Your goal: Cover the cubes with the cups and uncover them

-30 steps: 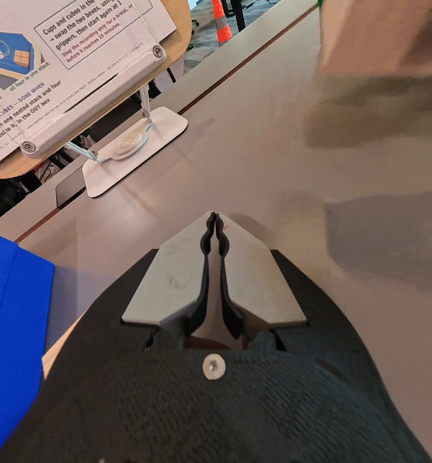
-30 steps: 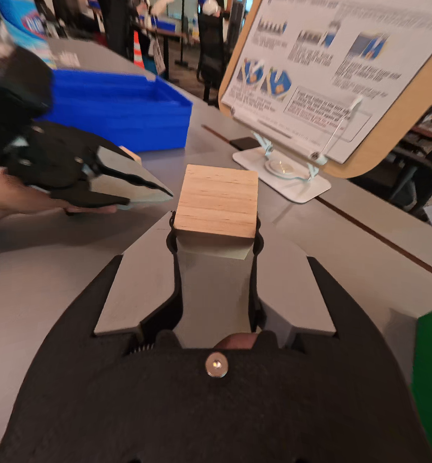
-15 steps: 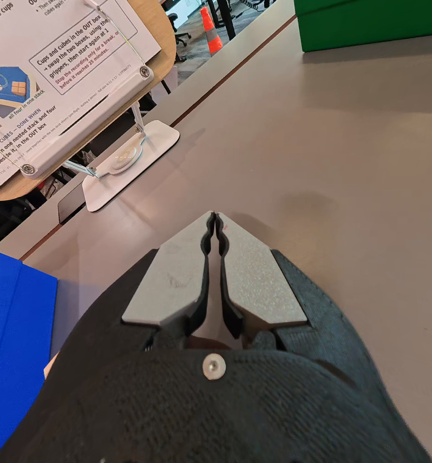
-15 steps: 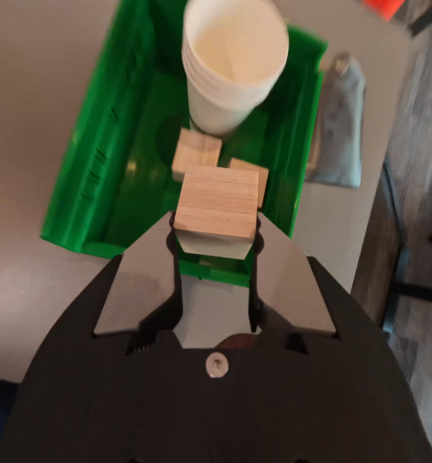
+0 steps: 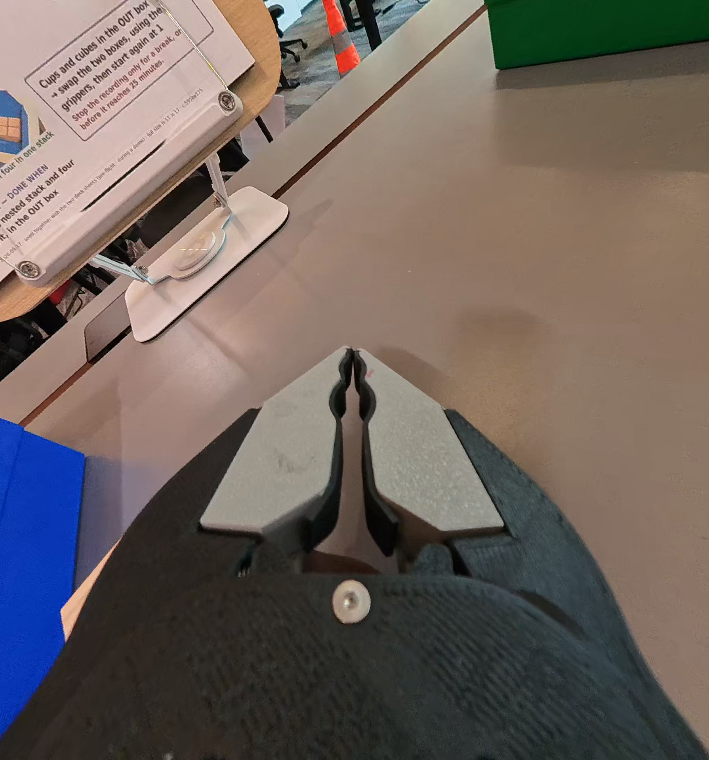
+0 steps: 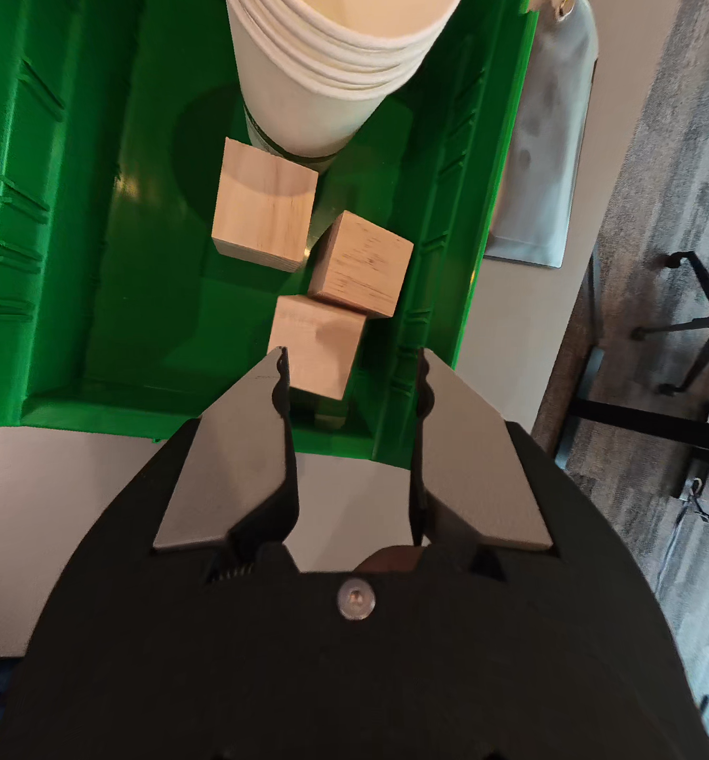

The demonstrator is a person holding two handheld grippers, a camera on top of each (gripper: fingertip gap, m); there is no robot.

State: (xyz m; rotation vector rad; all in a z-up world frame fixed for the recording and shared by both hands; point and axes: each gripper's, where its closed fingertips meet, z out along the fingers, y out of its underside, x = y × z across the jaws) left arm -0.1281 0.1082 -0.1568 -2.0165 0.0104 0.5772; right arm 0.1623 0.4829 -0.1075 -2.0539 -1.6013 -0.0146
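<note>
- Two grippers are mine to run over one grey desk (image 5: 509, 246), and it fills most of the left wrist view.
- My green box (image 6: 77, 246) sits at the desk's right edge, open side up under the right gripper; its outer wall also shows at the far right in the left view.
- My blue box (image 5: 11, 575) lies at the desk's left side, just beside the left gripper.
- An instruction sheet on a white stand (image 5: 204, 263) rises at the desk's far edge.
- My stack of white paper cups (image 6: 324, 70) stands upright at the green box's far end.
- Three wooden cubes (image 6: 262, 209) lie near the box's right wall; one leans beside the cups, the second (image 6: 361, 263) is next to it, and the nearest (image 6: 320, 345) looks blurred.
- My right gripper (image 6: 353, 362) is spread wide with nothing between its pads; the blurred cube lies below, apart from them.
- My left gripper (image 5: 352, 357) is pressed together on nothing, low over bare desk.
</note>
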